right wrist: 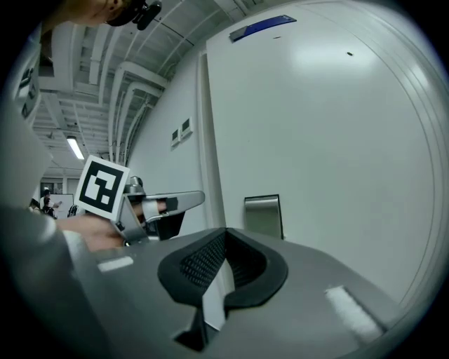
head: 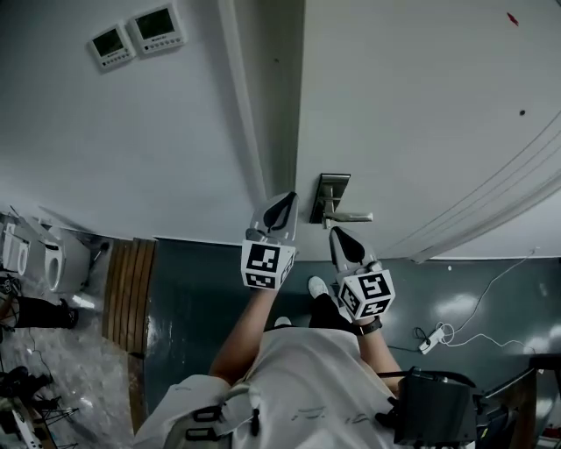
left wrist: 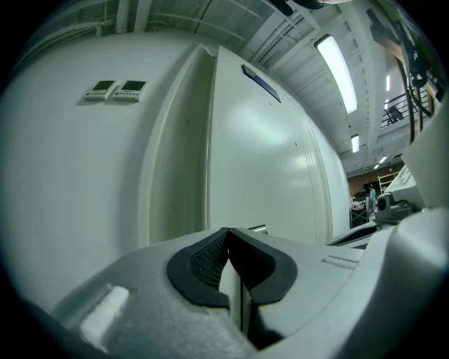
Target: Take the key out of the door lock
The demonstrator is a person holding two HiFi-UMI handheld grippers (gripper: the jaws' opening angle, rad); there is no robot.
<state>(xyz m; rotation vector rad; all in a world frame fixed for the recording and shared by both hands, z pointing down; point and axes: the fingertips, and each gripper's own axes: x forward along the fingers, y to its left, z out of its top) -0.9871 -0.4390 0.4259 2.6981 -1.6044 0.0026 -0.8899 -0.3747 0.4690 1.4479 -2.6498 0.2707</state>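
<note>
Industrial hall: ribbed ceiling [left wrist: 295, 31], strip light [left wrist: 335, 64], 2 wall control panels [head: 158, 26].

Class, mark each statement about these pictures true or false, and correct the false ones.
1. The left gripper and the right gripper both have shut jaws. True.
2. The right gripper grips the door handle. False: nothing is between its jaws.
3. Two wall panels hang left of the door. True.
4. In the head view, the left gripper is to the right of the lock plate. False: it is to the left of it.
</note>
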